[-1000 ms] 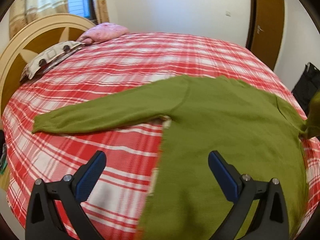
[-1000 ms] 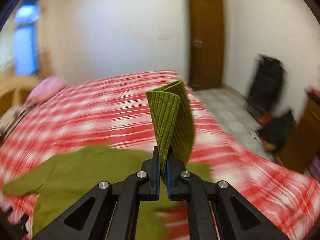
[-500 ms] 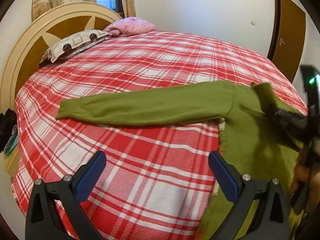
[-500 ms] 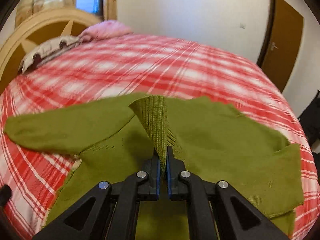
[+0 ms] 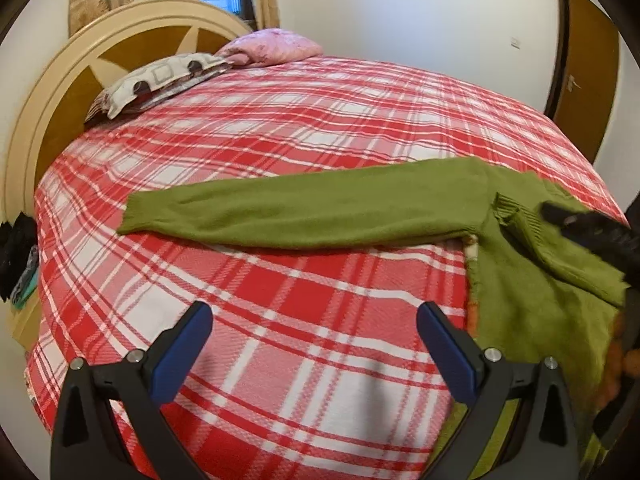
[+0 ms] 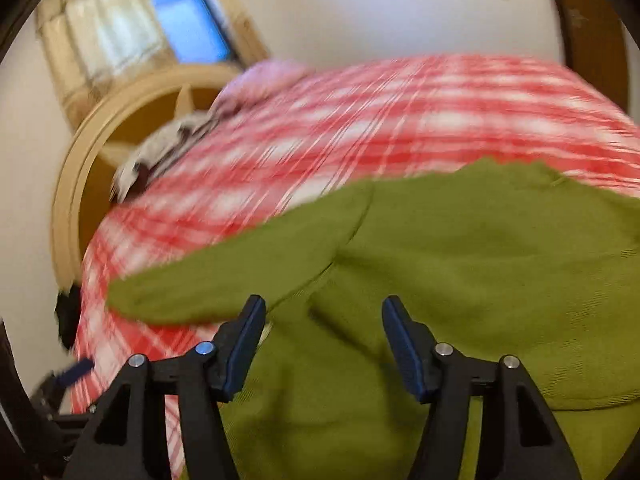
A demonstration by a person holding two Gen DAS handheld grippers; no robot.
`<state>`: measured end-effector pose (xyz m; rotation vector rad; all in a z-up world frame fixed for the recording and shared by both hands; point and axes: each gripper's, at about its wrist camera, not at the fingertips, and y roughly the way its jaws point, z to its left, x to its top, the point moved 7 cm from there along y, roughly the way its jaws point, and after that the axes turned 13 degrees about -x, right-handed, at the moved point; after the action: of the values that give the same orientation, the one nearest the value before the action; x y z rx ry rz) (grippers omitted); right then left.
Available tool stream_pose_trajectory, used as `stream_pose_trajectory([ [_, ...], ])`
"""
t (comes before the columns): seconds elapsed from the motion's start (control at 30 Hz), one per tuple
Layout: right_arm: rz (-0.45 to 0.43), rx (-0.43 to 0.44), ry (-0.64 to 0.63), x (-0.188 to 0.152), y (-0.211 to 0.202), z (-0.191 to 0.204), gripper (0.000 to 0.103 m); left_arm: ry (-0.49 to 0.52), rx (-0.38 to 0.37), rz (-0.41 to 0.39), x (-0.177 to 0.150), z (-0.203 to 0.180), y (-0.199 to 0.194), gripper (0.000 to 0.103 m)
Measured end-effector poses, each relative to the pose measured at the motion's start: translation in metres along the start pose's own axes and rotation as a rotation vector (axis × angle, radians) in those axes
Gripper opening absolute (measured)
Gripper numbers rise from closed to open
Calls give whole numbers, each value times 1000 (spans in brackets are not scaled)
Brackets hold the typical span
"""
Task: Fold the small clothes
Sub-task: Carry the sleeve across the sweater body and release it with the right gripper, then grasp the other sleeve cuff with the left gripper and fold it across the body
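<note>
A green knit sweater [image 5: 532, 280] lies on the red plaid bed [image 5: 304, 128]. Its left sleeve [image 5: 304, 212] stretches flat to the left. Its other sleeve [image 5: 560, 256] lies folded over the body, ribbed cuff near the shoulder. My left gripper [image 5: 312, 344] is open and empty, above bare bedspread left of the body. My right gripper [image 6: 324, 340] is open and empty just above the sweater [image 6: 460, 264], in a blurred view; it also shows dark at the right edge of the left wrist view [image 5: 592, 236].
A cream and brown headboard [image 5: 60, 92] stands at the far left with a patterned pillow [image 5: 160, 80] and a pink pillow [image 5: 272, 46]. A brown door [image 5: 584, 60] is at the right. Dark clothes [image 5: 18, 256] hang off the bed's left side.
My right gripper has opened and let go of the ribbed cuff, which now lies on the sweater's body. My left gripper has shifted left, off the body and over bare bedspread.
</note>
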<state>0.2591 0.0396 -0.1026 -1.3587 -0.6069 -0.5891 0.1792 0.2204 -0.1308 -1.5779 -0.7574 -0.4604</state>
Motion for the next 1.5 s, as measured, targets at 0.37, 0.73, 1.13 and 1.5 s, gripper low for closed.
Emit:
stream_pose_trajectory([
  [0.37, 119, -87, -47, -25, 33, 8, 15, -333, 126, -61, 10, 129, -6, 103],
  [0.73, -33, 40, -88, -44, -74, 40, 16, -626, -35, -19, 42, 171, 51, 70],
  [1.13, 27, 31, 48, -76, -95, 7, 16, -650, -46, -21, 57, 163, 93, 9],
  [1.5, -4, -25, 198, -74, -111, -51, 16, -305, -6, -123, 116, 66, 49, 8],
])
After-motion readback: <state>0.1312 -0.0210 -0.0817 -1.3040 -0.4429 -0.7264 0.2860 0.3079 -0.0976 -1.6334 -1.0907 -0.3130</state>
